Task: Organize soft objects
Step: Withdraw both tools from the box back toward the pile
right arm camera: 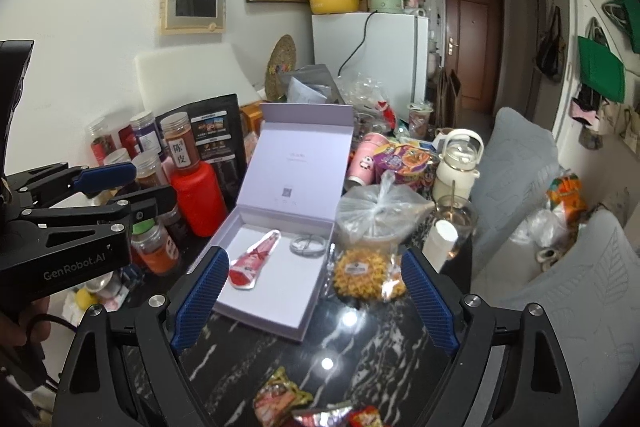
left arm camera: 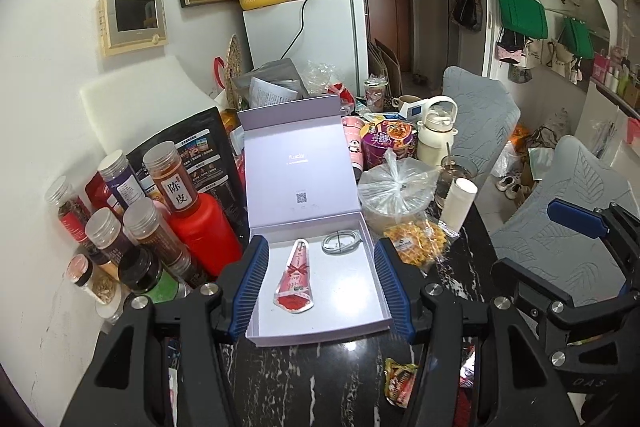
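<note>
An open lilac gift box [left arm camera: 344,291] lies on the black marble table [left arm camera: 320,379]. Inside it are a red-and-pink soft pouch [left arm camera: 294,279] and a coiled white cable [left arm camera: 340,243]. My left gripper [left arm camera: 322,291] hovers over the box, open, with nothing between its blue pads. The right wrist view shows the same box [right arm camera: 280,291], pouch [right arm camera: 254,261] and cable [right arm camera: 307,245]. There my right gripper [right arm camera: 316,303] is open and empty over the table's front. Crumpled snack packets [right arm camera: 284,399] lie near the front edge, one also in the left wrist view [left arm camera: 400,383].
Spice jars [left arm camera: 120,227] and a red bottle [left arm camera: 204,231] crowd the box's left side. A bagged bowl [left arm camera: 396,187], a yellow snack bag [left arm camera: 420,247], a white tube [left arm camera: 460,203] and cups stand to its right. Grey chairs [left arm camera: 560,259] flank the table on the right.
</note>
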The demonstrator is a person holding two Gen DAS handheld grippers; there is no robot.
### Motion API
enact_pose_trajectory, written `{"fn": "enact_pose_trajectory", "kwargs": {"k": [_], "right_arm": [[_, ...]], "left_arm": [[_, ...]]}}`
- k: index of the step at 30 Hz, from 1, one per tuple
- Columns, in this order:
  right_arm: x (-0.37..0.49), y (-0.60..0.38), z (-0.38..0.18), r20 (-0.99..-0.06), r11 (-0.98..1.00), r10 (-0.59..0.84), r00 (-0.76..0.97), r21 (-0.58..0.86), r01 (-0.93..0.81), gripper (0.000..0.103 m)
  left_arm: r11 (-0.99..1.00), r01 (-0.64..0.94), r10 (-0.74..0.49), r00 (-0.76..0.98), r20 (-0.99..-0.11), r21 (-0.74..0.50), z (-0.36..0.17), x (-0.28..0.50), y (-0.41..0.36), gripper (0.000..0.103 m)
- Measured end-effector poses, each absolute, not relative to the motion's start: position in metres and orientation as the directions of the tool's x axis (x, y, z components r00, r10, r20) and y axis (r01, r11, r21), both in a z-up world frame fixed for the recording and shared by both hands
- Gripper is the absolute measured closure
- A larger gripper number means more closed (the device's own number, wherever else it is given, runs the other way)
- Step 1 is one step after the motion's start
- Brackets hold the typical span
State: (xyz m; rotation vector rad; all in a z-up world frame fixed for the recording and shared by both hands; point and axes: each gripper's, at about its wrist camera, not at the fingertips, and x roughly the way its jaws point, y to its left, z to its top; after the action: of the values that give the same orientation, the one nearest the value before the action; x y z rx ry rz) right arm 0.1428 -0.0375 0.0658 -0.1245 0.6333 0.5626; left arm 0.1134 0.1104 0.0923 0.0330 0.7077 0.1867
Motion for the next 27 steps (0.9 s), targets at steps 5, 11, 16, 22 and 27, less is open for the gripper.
{"fn": "enact_pose_trajectory", "kwargs": {"k": [5,11,16,22,27], "right_arm": [[0.121,-0.061,0.067,-0.584,0.842,0.464,0.666,0.057,-0.536,0.012],[0.097,-0.091,0.07,-0.58,0.845,0.465,0.669,0.063,-0.532,0.008],[0.078,-0.114,0.069,-0.585,0.847,0.465,0.664,0.075,-0.527,0.006],[0.057,-0.141,0.064,-0.596,0.849,0.465,0.655,0.09,-0.52,0.006],[0.039,-0.161,0.058,-0.608,0.852,0.461,0.647,0.099,-0.515,0.006]], "left_arm": [[0.984,-0.161,0.176,0.749,-0.639,0.082,0.093,0.092,0.088,0.048],[0.982,-0.174,0.177,0.746,-0.642,0.068,0.093,0.065,0.062,0.034],[0.978,-0.186,0.204,0.765,-0.611,0.093,0.095,0.039,0.038,0.012],[0.979,-0.181,0.201,0.757,-0.621,0.096,0.091,0.017,0.016,0.012],[0.984,-0.152,0.173,0.756,-0.632,0.088,0.085,-0.001,-0.003,0.012]]}}
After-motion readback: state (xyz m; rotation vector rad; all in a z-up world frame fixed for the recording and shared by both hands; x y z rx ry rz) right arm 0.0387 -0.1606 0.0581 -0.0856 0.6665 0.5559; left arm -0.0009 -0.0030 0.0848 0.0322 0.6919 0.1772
